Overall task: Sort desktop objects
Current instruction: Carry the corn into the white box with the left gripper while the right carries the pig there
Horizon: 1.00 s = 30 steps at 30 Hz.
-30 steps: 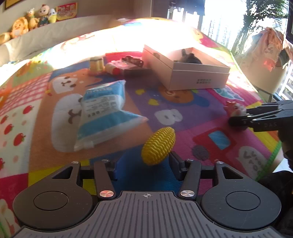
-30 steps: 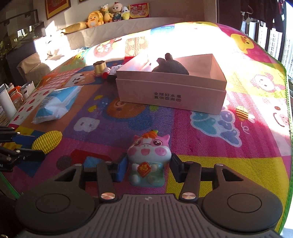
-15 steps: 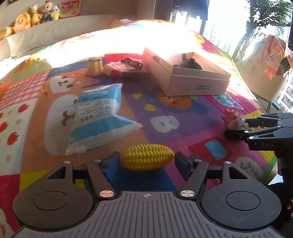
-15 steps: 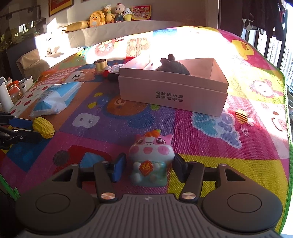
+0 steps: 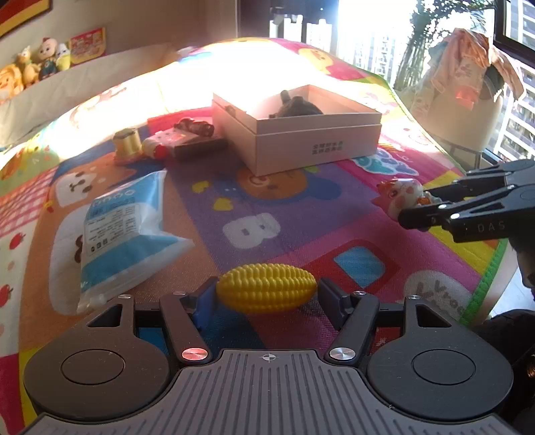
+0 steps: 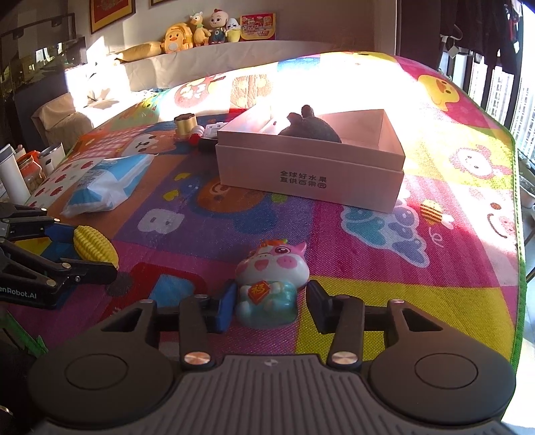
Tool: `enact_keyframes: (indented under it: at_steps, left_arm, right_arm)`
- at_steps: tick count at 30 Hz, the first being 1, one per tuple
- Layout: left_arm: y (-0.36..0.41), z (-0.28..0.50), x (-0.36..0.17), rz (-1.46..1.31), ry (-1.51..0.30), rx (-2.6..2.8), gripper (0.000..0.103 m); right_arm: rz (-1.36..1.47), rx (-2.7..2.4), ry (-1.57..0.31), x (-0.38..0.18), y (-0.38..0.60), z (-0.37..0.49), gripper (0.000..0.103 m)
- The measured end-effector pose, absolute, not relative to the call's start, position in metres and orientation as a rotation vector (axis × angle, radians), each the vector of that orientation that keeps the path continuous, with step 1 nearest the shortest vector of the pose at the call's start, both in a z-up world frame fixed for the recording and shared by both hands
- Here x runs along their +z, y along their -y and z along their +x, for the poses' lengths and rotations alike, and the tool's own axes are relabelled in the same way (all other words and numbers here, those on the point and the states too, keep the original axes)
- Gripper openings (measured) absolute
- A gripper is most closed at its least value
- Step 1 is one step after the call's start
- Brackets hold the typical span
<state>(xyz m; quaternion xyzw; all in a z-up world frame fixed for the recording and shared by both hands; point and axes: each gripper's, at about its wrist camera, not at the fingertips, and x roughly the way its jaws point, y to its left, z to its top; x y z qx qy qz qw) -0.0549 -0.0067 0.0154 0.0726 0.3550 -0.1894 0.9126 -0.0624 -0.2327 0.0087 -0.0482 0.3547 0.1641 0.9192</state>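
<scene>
A yellow toy corn cob (image 5: pixel 265 291) lies crosswise between the fingers of my left gripper (image 5: pixel 265 297), which is shut on it and holds it above the colourful play mat (image 5: pixel 284 214). It also shows in the right wrist view (image 6: pixel 95 247). My right gripper (image 6: pixel 267 308) is shut on a pink and white pig figurine (image 6: pixel 271 284), tilted to the left; it shows in the left wrist view (image 5: pixel 403 197) too. An open pink box (image 6: pixel 311 167) holding a dark plush toy (image 6: pixel 311 127) stands further back on the mat.
A blue and white tissue pack (image 5: pixel 123 227) lies at the left. A gold jar (image 5: pixel 127 144), a small bottle and a flat dark box (image 5: pixel 187 137) sit behind it. Plush toys line the back ledge (image 6: pixel 200 30). The mat's edge is at the right.
Both grippers have risen with their objects. The corn now sits level between the left fingers. The pig has tipped sideways in the right gripper, and the box looks closer.
</scene>
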Motion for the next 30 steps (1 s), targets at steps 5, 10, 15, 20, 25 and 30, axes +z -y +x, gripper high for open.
enact_keyframes:
  at_steps: [5,10,15,20,25,30]
  left_arm:
    - [0.014,-0.060,0.029,0.187,-0.689,-0.415,0.069]
    - [0.020,-0.063,0.069,0.198,-0.570,-0.451,0.069]
    - [0.031,-0.057,0.100,0.223,-0.457,-0.486,0.069]
    - [0.049,-0.031,0.132,0.255,-0.371,-0.510,0.069]
    - [0.067,0.021,0.148,0.226,-0.328,-0.564,0.069]
    - [0.078,0.100,0.152,0.079,-0.340,-0.572,0.072]
  right_arm:
    - [-0.063,0.342,-0.725,0.022,0.245,-0.067,0.043]
    - [-0.039,0.326,-0.653,0.058,0.268,-0.075,0.043]
    - [-0.040,0.312,-0.552,0.097,0.283,-0.087,0.043]
    - [-0.062,0.280,-0.444,0.137,0.292,-0.088,0.043]
    - [-0.088,0.241,-0.370,0.166,0.295,-0.062,0.043]
    - [-0.049,0.250,-0.389,0.185,0.288,0.011,0.043]
